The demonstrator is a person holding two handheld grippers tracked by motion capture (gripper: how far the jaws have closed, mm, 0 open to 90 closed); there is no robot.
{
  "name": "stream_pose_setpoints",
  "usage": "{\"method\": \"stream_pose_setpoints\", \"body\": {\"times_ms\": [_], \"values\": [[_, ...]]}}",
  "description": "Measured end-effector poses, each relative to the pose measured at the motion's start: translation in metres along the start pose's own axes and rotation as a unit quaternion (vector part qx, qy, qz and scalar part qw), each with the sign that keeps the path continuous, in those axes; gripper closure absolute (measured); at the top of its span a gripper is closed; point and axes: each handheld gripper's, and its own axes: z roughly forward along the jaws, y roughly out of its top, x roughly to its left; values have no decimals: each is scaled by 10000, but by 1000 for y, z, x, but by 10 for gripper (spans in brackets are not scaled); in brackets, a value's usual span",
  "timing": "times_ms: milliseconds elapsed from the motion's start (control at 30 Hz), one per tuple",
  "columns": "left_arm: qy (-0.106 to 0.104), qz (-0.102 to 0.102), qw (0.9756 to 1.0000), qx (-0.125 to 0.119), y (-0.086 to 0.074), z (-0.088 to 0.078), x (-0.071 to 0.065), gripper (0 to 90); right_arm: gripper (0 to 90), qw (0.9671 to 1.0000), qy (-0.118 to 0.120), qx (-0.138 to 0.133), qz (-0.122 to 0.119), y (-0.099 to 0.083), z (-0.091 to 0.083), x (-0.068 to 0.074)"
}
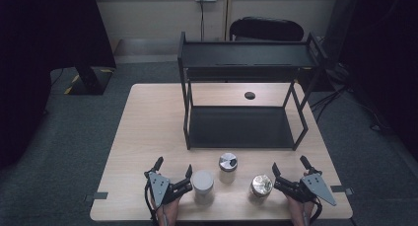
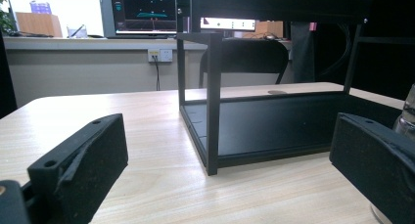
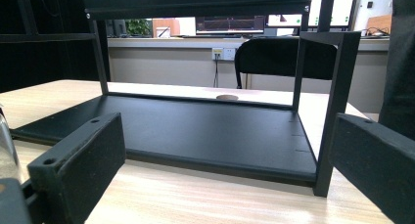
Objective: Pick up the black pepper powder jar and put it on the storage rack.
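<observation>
- Holding both tongs low at the bottom of the high view, I have my left gripper [image 1: 174,167] at the lower left and my right gripper [image 1: 291,164] at the lower right, both pointing up the frame toward the rack.
- My left gripper's jaws stand wide apart with nothing between them; in the left gripper view [image 2: 220,175] bare tabletop lies between the two black jaws.
- My right gripper's jaws are spread just as wide and grip nothing; in the right gripper view [image 3: 225,175] the gap between them looks straight at the rack's lower shelf.
- Three jars stand in the lower middle of the high view, between my two grippers.
- The white-lidded jar [image 1: 202,185] sits just beside my left gripper's inner jaw; whether they touch I cannot tell. Its glass edge [image 2: 407,117] peeks in at the right border of the left gripper view.
- The silver-lidded jar [image 1: 227,167] stands a little higher in the frame, near the rack's front edge.
- The gold-lidded jar [image 1: 261,187] sits just beside my right gripper's inner jaw, at lower centre-right.
- The black two-shelf rack [image 1: 241,127] fills the middle of the wooden table [image 1: 148,132], its shelves bare.
- A small dark disc [image 1: 250,95] lies on the table behind the rack.
</observation>
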Motion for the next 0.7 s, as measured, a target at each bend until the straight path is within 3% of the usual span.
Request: {"method": "stream_pose_setpoints", "body": {"times_ms": [700], "values": [[-62, -136, 9999, 74, 6, -3, -2, 3, 2, 10000, 4, -3, 25, 0, 0, 0]]}}
